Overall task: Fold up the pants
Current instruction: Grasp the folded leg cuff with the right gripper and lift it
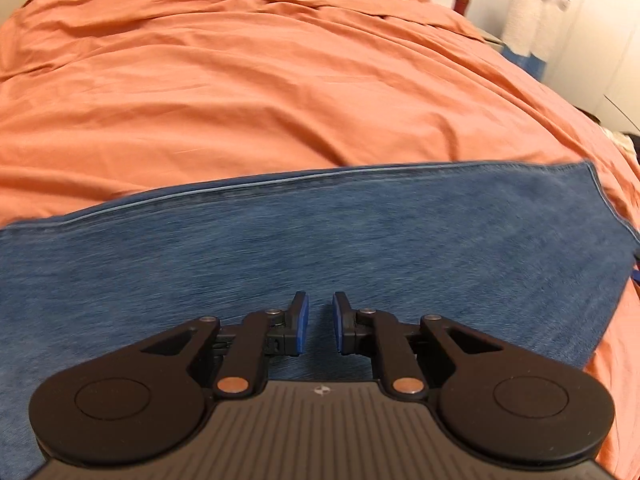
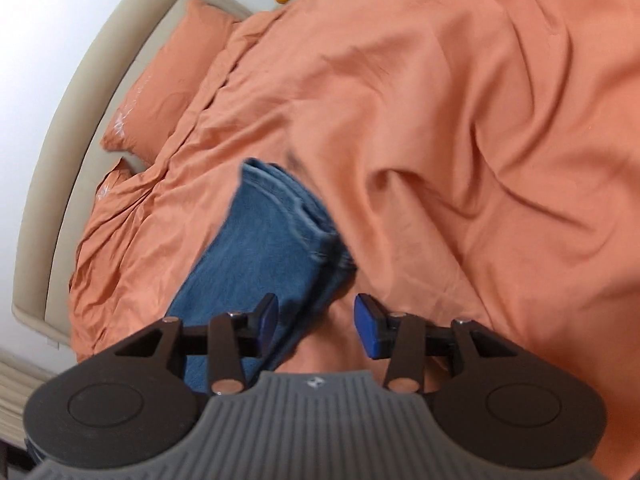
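Blue denim pants (image 1: pixel 320 240) lie flat on an orange bedspread (image 1: pixel 260 92), one long seam edge running across the left wrist view, the hem end at right. My left gripper (image 1: pixel 320 322) hovers over the denim, its blue pads a small gap apart, holding nothing. In the right wrist view the pants (image 2: pixel 264 248) show as a folded strip with layered hems at the far end. My right gripper (image 2: pixel 316 320) is open wide and empty, just above the pants' right edge and the bedspread (image 2: pixel 460 140).
Orange pillows (image 2: pixel 172 80) lie against a beige headboard (image 2: pixel 92 92) at the left. The bedspread is wrinkled with raised folds at the right. A white llama-like toy (image 1: pixel 532 8) and white cupboards stand beyond the bed's far right edge.
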Demonstrator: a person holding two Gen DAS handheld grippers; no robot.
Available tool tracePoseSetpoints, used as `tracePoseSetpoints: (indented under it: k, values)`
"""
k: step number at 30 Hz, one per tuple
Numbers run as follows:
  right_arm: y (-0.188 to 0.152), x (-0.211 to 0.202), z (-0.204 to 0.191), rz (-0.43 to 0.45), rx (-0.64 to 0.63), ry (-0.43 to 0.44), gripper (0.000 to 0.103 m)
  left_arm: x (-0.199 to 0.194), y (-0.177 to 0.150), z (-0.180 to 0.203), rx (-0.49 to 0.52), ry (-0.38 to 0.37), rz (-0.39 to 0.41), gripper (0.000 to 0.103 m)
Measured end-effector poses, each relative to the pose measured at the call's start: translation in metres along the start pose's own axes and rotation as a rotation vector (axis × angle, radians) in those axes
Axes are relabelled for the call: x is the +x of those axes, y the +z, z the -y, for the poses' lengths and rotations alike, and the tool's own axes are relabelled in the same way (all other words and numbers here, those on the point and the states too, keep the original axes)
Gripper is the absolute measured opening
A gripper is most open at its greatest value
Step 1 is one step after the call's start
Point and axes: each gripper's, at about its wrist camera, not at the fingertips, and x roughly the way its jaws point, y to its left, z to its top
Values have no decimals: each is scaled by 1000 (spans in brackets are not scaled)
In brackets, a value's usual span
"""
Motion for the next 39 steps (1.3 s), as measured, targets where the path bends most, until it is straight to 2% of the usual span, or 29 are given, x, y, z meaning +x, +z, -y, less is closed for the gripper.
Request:
tracePoseSetpoints:
  k: [2,6,7,12,17,23,26,32,39]
  values:
    - [2,13,10,12,63,42,38,6,3,8,17,-10,4,17]
    - [15,24,19,55,145,82,17,22,15,19,16,-27,16,18]
    - [18,23,18,64,141,94,15,27,19,20,12,-27,22,20]
    - [20,15,-7,94,-29,57,12,52,33,17,-17,-20,58,20]
    - [23,17,-8,83,-67,42,11,66,39,15,-67,1,99,20]
    - [25,9,-33,112,-146,21,8,47,37,9,-76,16,149,20]
    - [27,-6,-63,141,-217,22,7,22,32,-15,-104,29,173,20]
    - [14,-39,-158,208,-419,44,7,-44,13,-83,-178,85,243,20]
    - [-42,-59,-280,250,-649,114,7,-113,-26,-161,-277,133,281,20]
